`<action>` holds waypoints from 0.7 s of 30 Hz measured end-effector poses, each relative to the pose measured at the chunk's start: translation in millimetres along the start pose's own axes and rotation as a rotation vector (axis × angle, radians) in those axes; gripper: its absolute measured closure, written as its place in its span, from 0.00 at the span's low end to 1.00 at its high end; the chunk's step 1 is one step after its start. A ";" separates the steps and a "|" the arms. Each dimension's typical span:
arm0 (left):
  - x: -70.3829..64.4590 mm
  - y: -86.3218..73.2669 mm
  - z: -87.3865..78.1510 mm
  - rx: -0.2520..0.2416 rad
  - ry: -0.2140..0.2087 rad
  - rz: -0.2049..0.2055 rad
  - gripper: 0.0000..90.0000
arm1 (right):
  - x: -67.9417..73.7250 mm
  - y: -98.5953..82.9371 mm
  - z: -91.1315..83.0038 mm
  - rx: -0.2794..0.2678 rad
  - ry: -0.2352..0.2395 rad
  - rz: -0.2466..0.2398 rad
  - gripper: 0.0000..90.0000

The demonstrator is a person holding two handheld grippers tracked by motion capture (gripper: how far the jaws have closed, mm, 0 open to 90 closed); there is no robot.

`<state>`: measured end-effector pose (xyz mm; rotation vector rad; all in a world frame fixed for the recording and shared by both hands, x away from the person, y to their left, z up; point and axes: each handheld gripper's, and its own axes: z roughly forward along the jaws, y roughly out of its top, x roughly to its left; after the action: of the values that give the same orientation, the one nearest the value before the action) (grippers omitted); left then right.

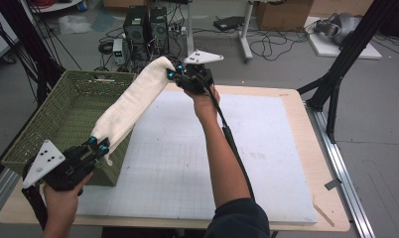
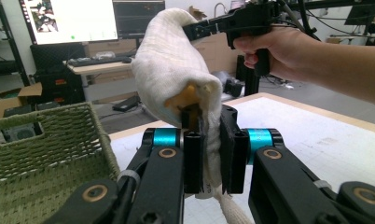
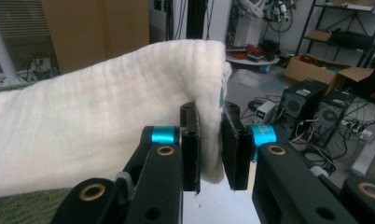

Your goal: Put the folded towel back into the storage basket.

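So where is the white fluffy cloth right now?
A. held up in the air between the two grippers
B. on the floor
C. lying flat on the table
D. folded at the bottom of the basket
A: the white woven cloth hangs stretched in the air, one end pinched by the left gripper and the other by the right gripper, above the edge of the green wicker basket.

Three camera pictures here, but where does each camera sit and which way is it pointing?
High view: sits above the person's side, looking forward and down on the table; both forearms, left gripper and right gripper show.
Left gripper view: rides the left gripper, looking along its jaws across the table; the other hand shows.
Right gripper view: rides the right gripper, facing the room's computers; its own jaws show.
Shared: all see the white cloth stretched between the grippers, above the green basket.
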<state>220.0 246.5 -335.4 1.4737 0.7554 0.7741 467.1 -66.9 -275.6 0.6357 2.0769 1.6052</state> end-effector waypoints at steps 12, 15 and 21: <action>13.7 0.0 -16.3 -0.018 0.057 -0.021 0.90 | 16.2 16.4 37.5 -0.010 0.031 -0.007 0.88; 18.4 -1.2 -19.8 -0.012 0.079 -0.022 0.90 | 20.4 19.4 46.6 -0.005 0.037 -0.008 0.88; 24.4 -3.5 -22.8 -0.011 0.101 -0.041 0.90 | 29.5 26.8 63.0 -0.004 0.045 -0.012 0.88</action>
<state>214.8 279.6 -337.5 1.4133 0.8540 0.8252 483.4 5.2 -266.1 0.5895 2.1049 1.6315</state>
